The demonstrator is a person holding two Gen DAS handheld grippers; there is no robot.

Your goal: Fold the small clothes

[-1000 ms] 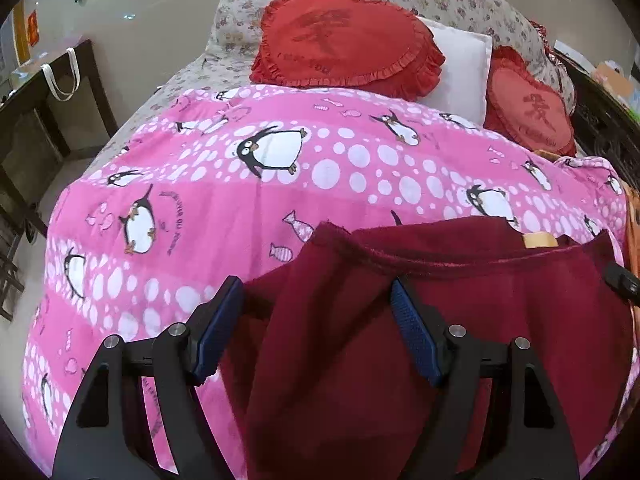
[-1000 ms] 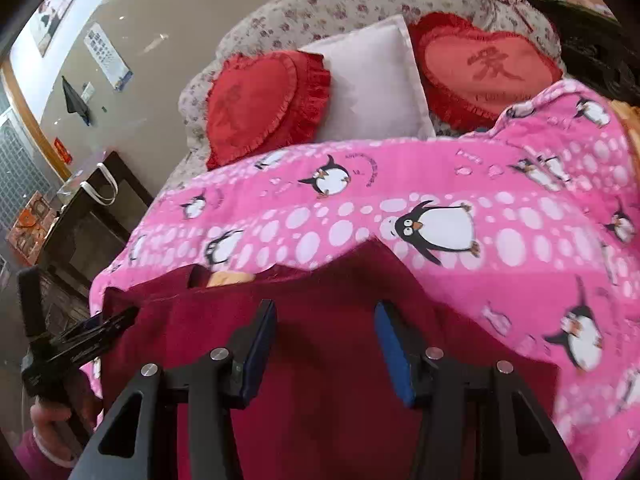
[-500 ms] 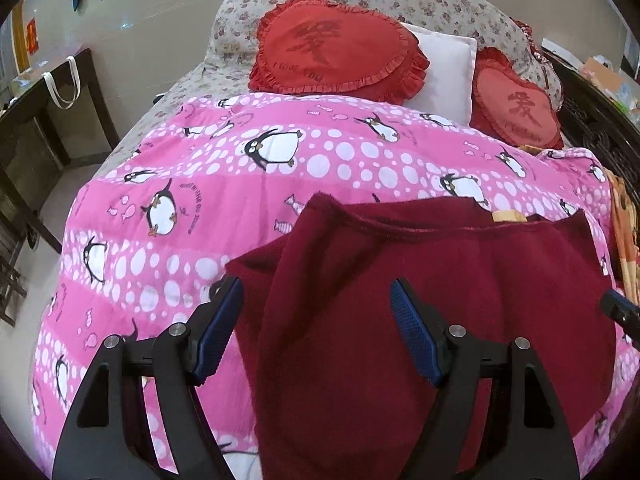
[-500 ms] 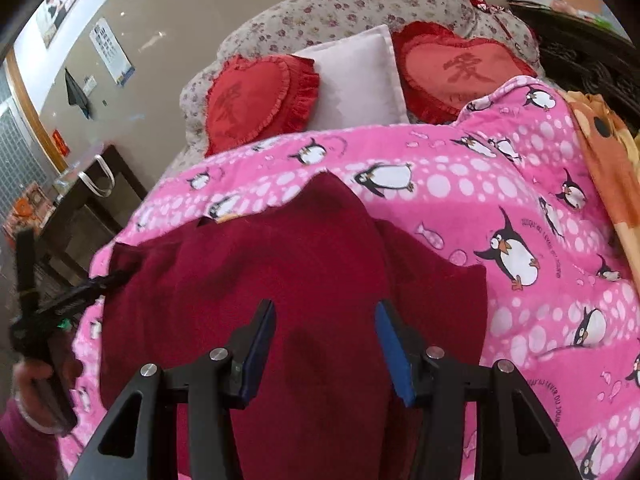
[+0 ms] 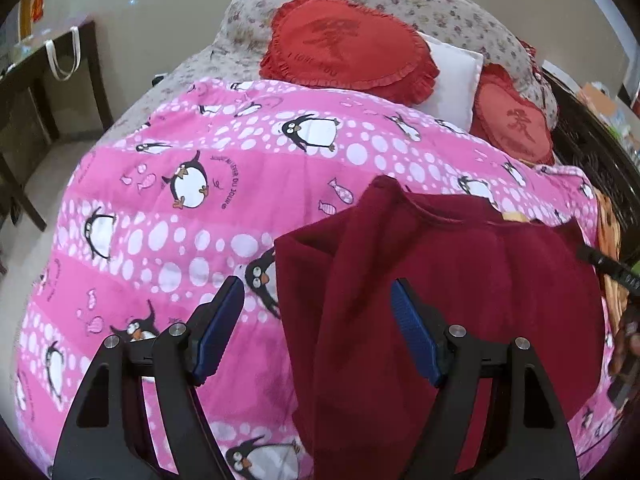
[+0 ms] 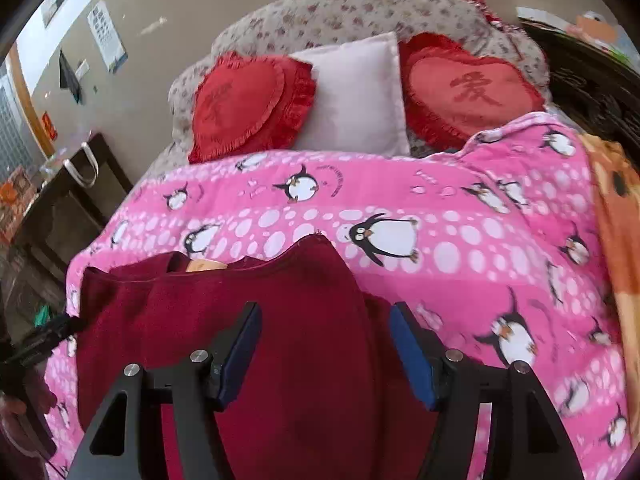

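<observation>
Left gripper [image 5: 316, 328]: fingers released and wide, nothing pinched; the near left edge of the dark red garment [image 5: 440, 300] lies between them, pads not pressing on it. Right gripper [image 6: 326, 350]: its jaws are opening; the garment's right part sits between them, cloth not clamped as far as the view shows.

Garment: lies spread on the pink penguin quilt [image 5: 180, 220] on the bed, near end; left side already turned over onto the body in a lengthwise fold, neckline at the far end with a pale label [image 6: 206, 266] showing inside.

Handling, judged: soft knit, light, limp; will sag and drag rather than hold shape; nap likely grips the quilt, so lift before moving, not slide. Not fragile. Best hold: pinch through a hem or the folded edge near a corner, both layers together; a mid-panel pinch would only bunch it.

Counts, near to far: garments in work, one; quilt, one; an orange patterned cloth [image 6: 616, 216] at the right edge, one; heart-shaped red cushions [image 6: 252, 104], two; white pillow [image 6: 356, 92] between them, one; floral bolster [image 6: 360, 8] behind, one. Dark side table [image 5: 36, 92] left of the bed, one.
</observation>
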